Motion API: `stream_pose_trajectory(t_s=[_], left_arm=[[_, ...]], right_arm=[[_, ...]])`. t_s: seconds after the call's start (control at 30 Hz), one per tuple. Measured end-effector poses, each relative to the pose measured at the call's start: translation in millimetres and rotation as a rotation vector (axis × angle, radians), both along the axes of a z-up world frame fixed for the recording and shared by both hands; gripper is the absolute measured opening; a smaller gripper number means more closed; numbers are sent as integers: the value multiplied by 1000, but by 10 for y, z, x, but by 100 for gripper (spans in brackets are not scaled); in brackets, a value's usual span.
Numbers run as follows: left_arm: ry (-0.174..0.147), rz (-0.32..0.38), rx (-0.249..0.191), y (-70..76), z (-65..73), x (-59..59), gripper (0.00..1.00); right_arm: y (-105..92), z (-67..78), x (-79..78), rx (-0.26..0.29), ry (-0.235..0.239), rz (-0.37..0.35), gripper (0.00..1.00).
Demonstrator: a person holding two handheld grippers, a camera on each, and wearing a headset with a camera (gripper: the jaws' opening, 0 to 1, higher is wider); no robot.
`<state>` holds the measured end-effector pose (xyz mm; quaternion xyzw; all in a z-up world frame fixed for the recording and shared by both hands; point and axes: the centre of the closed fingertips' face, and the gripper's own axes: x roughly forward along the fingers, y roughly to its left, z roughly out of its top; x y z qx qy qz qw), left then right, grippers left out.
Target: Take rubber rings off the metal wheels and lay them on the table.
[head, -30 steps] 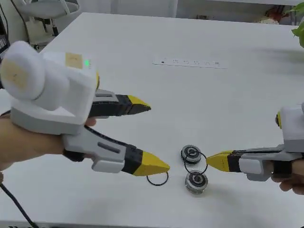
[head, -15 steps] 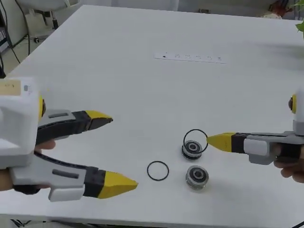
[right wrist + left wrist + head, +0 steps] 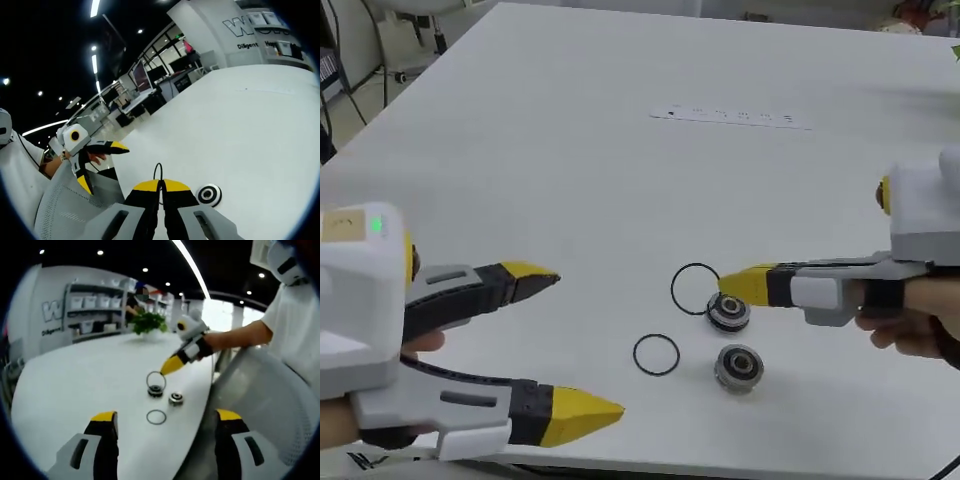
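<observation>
Two rubber rings off wheels: held ring (image 3: 673, 290) upright on edge, clamped between fingers of right gripper (image 3: 725, 283), sticking out left of tips, just beside far wheel (image 3: 728, 311); flat ring (image 3: 636, 354) on desk (image 3: 620, 150), left of near wheel (image 3: 738, 365); left gripper (image 3: 588, 343) fingers apart, near-left, clear.

1 power strip (image 3: 730, 117) lying flat, upper centre, head view. Left gripper view: green plant (image 3: 148, 322) top centre, shelves (image 3: 92, 310) w/ boxes upper left.
</observation>
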<state>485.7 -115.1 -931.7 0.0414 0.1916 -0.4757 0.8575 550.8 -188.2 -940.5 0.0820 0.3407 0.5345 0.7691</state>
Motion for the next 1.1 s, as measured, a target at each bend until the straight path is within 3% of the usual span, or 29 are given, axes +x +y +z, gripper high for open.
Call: stream_pose_trajectory(t_s=[0.27, 0.5, 0.73, 0.97, 1.1], left_arm=[[-1, 27, 8, 39, -11, 22, 81], [9, 18, 23, 28, -45, 3, 80], [17, 34, 21, 51, -55, 14, 79], [23, 39, 15, 52, -55, 14, 78], [26, 40, 15, 55, -63, 12, 77]], right_arm=[[137, -226, -50, -81, 4, 43, 0], [71, -480, -135, -145, 21, 44, 0], [4, -614, -115, -184, 35, 26, 0], [-21, -667, -80, -212, 8, 33, 0], [-5, -639, -95, -227, -93, 112, 0]])
